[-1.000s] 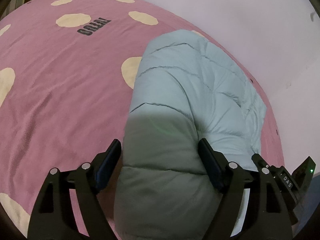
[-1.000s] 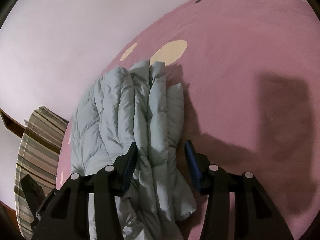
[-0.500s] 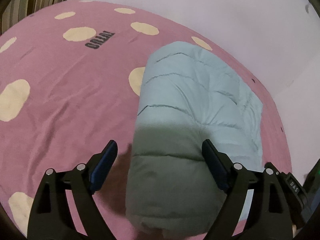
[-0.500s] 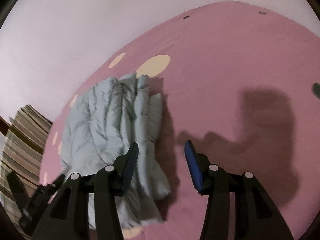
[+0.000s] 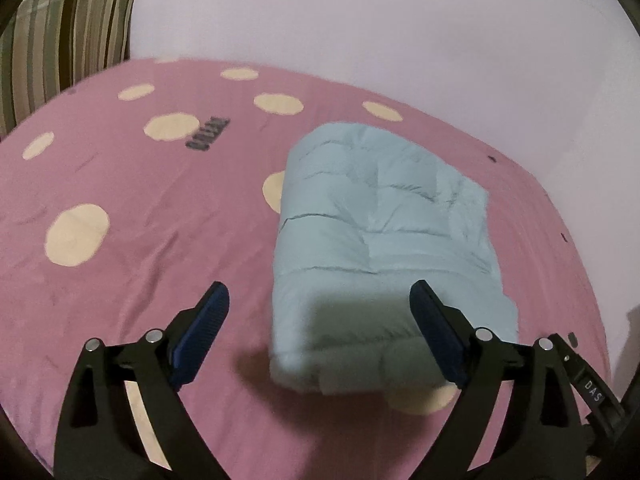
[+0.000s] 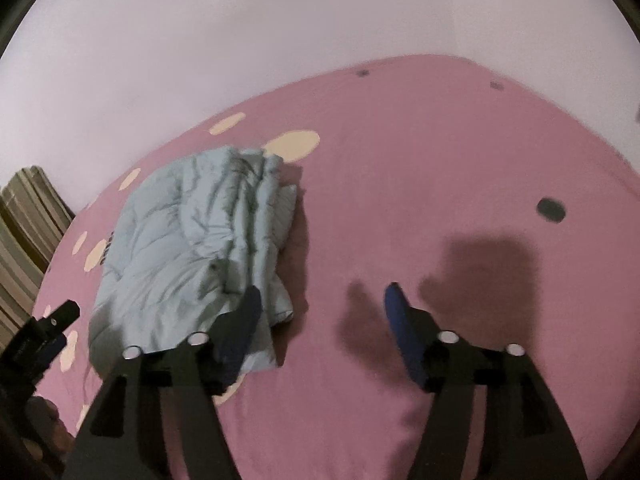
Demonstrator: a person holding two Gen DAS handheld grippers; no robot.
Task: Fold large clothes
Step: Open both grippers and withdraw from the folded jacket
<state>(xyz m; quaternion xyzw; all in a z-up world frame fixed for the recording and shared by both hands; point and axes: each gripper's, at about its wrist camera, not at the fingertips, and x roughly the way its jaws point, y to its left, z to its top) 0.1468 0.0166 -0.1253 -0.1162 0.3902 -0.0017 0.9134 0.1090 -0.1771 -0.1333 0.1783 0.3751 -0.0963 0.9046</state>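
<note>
A pale blue puffer jacket (image 5: 384, 240) lies folded into a thick bundle on the pink bed sheet (image 5: 152, 216). My left gripper (image 5: 320, 304) hovers above its near end, jaws opening wide, with no pad touching the cloth. In the right wrist view the same jacket (image 6: 200, 240) lies at the left, its layered edges facing the camera. My right gripper (image 6: 324, 300) is raised beside it with jaws opening; only bare sheet (image 6: 420, 184) shows between them, and the left finger overlaps the jacket's corner in the picture. The left gripper's tip (image 6: 44, 332) shows at the far left.
The sheet carries cream dots (image 5: 76, 234) and dark lettering (image 5: 208, 140). A striped pillow (image 5: 60, 40) stands at the far left corner against a plain pale wall (image 5: 360, 20). Dark shadows of the grippers (image 6: 480, 280) fall on the sheet.
Both grippers let go of the jacket and drew back and up. Their jaws widened, and the bundle now lies free on the sheet, farther from both cameras.
</note>
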